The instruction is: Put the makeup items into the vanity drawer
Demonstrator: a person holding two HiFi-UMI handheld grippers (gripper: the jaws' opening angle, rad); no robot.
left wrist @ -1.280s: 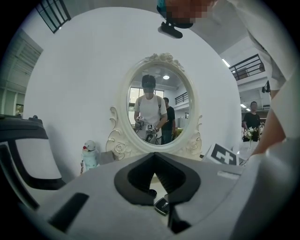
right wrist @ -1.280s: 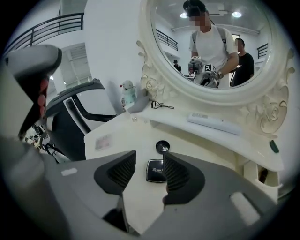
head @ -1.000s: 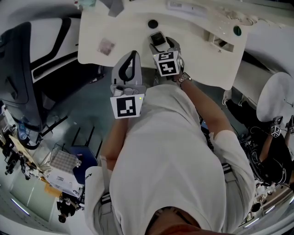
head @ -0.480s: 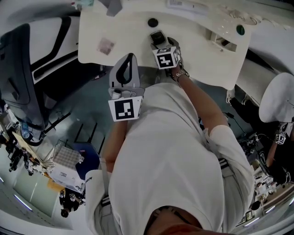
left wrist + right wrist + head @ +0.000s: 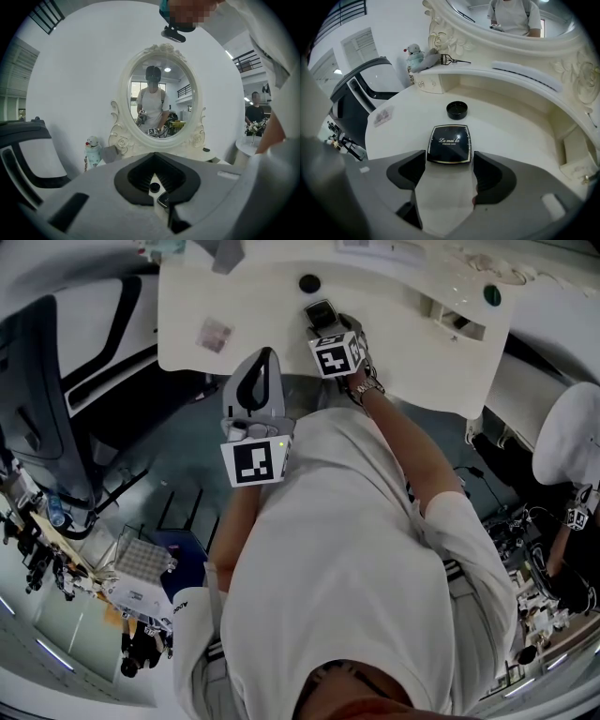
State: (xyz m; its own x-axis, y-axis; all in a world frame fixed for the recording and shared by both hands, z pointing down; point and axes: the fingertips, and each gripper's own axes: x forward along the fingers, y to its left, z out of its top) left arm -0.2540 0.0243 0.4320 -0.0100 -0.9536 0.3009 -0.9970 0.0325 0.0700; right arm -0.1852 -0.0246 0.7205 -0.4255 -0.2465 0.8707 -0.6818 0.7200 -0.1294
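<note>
Setting: white vanity table (image 5: 403, 352) seen from above, with an oval ornate mirror (image 5: 161, 96) at its back.
Right gripper (image 5: 327, 326) (image 5: 450, 163): angled steeply down over the tabletop, jaws spread wide after just opening further; pads clear of everything.
Powder compact (image 5: 322, 313) (image 5: 450, 144): black, square, gold-edged, flat on the tabletop, lid shut; near edge just between the right jaw tips, touching neither pad.
Round black jar (image 5: 309, 283) (image 5: 457, 109): on the tabletop just beyond the compact, apart from it.
Left gripper (image 5: 261, 367) (image 5: 153, 164): held near level at the table's front edge, short of the makeup; jaws pressed together, nothing between them.
Small drawer (image 5: 454, 319): at the table's right end, well apart from compact and jar; contents not discernible.
Eyelash curler (image 5: 452, 59): lying on the raised back shelf, left of the mirror.
Snowman figurine (image 5: 93, 149) (image 5: 414, 51): upright at the shelf's left end, beside the curler.
Pale printed patch (image 5: 217, 334) (image 5: 383, 115): flat near the tabletop's left edge, apart from the makeup.
Dark green round item (image 5: 491, 295): at the far right of the tabletop; kind not discernible.
Wristwatch (image 5: 373, 393): on the wrist behind the right gripper.
</note>
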